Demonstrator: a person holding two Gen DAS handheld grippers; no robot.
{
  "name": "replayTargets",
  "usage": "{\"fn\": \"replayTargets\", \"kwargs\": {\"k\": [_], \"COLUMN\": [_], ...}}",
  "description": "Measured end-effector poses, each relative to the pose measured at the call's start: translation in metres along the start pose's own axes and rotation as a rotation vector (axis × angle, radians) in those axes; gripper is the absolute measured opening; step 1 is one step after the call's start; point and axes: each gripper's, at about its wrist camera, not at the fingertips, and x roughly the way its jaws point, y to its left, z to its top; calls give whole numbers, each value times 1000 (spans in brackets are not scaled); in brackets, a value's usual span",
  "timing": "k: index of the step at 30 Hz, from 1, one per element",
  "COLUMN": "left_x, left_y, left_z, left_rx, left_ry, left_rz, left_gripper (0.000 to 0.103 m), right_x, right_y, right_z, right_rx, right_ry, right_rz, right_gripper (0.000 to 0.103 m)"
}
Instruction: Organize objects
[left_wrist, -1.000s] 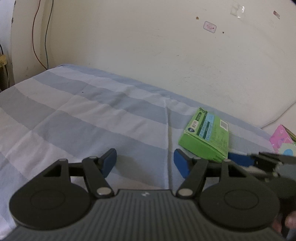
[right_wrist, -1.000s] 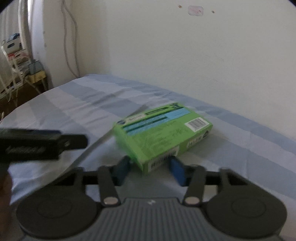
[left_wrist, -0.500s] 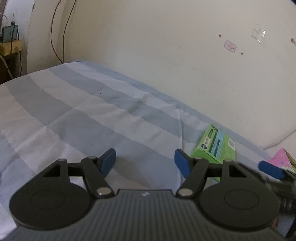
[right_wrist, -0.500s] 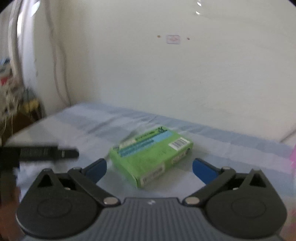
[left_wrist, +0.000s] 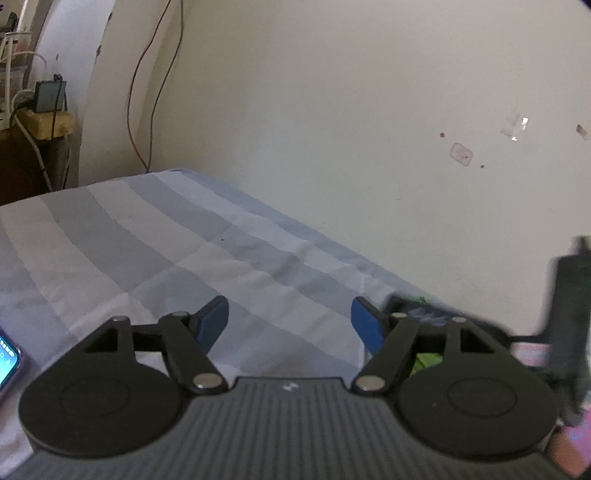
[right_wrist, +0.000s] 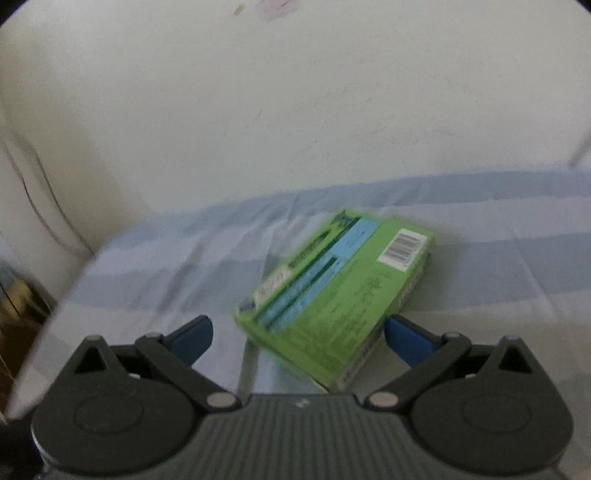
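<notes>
**Green box loose on the bed, both grippers apart**

Around you: a cream wall (right_wrist: 295, 110) runs close behind the bed (left_wrist: 147, 258), whose sheet is striped blue and grey. In the left wrist view red and dark cables (left_wrist: 144, 92) hang down the wall at the bed's far corner, a phone's lit screen (left_wrist: 7, 362) shows at the left edge, and something pink (left_wrist: 532, 352) sits low on the right, partly behind a blurred dark shape.

The green box (right_wrist: 340, 295) lies flat on the sheet near the wall. Its long axis runs diagonally, near end lower left, barcode end (right_wrist: 404, 249) toward the upper right and the wall.

Your right gripper (right_wrist: 299, 334) stands wide apart with the box's near end between its blue pads, which do not press on it. Your left gripper (left_wrist: 290, 321) has just been opening further, with only bare sheet between its pads.
</notes>
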Motion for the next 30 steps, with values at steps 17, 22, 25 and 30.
{"fn": "replayTargets", "kwargs": {"k": [17,22,25,30], "left_x": [12,15,16,23], "left_y": [-5,5,15,17], "left_z": [-5,-6,-3,-4], "left_rx": [9,-30,-79,-102], "left_ry": [79,92,88,127], "left_rz": [-50,-32,-15,-38], "left_gripper": [75,75,75,75], "right_x": [-26,-45,-49,-49], "right_y": [-22,-38,-43,-35], "right_z": [-29,-37,-31,-18], "right_rx": [-327,-311,-247,-273], "right_ry": [-36,-23,-50,-112], "right_rz": [6,47,61,67], "right_gripper": [29,44,57,80]}}
